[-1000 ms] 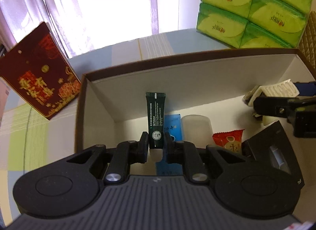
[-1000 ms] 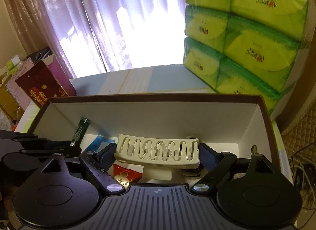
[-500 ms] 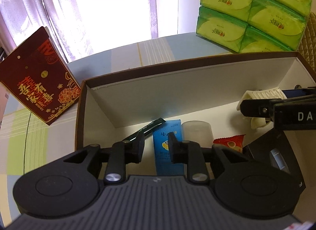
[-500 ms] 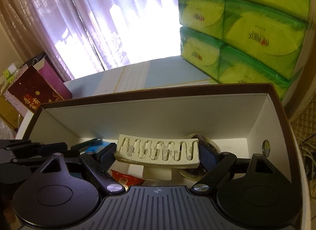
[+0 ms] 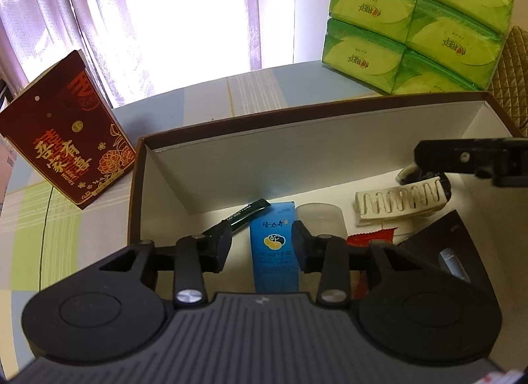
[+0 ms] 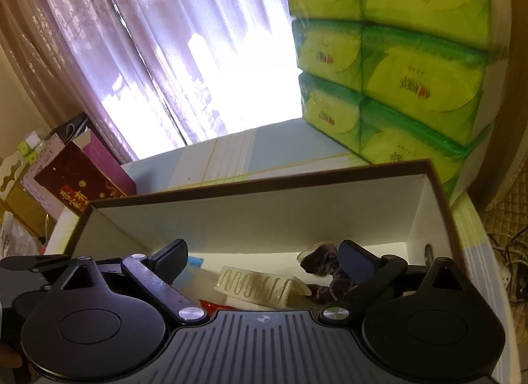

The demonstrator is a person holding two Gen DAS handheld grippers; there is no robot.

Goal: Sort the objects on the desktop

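Observation:
A brown box with white inner walls [image 5: 250, 166] holds the sorted items. My left gripper [image 5: 260, 245] is open above it, over a blue carton [image 5: 272, 245]. A dark green tube [image 5: 246, 215] lies loose on the box floor, left of the carton. My right gripper [image 6: 264, 258] is open and empty; it also shows at the right edge of the left wrist view [image 5: 468, 159]. The cream hair claw clip [image 5: 401, 200] lies in the box below it and shows in the right wrist view [image 6: 254, 286]. A dark scrunchie [image 6: 321, 266] lies beside the clip.
In the box are also a frosted cup [image 5: 320, 215], a red snack packet [image 5: 373, 238] and a black item [image 5: 442, 245]. Stacked green tissue packs [image 5: 415, 20] stand behind the box. A dark red gift box [image 5: 66, 143] stands at the left. Curtains hang behind the table.
My left gripper opened and let the green tube fall into the box. My right gripper opened and dropped the hair clip into the box, then rose.

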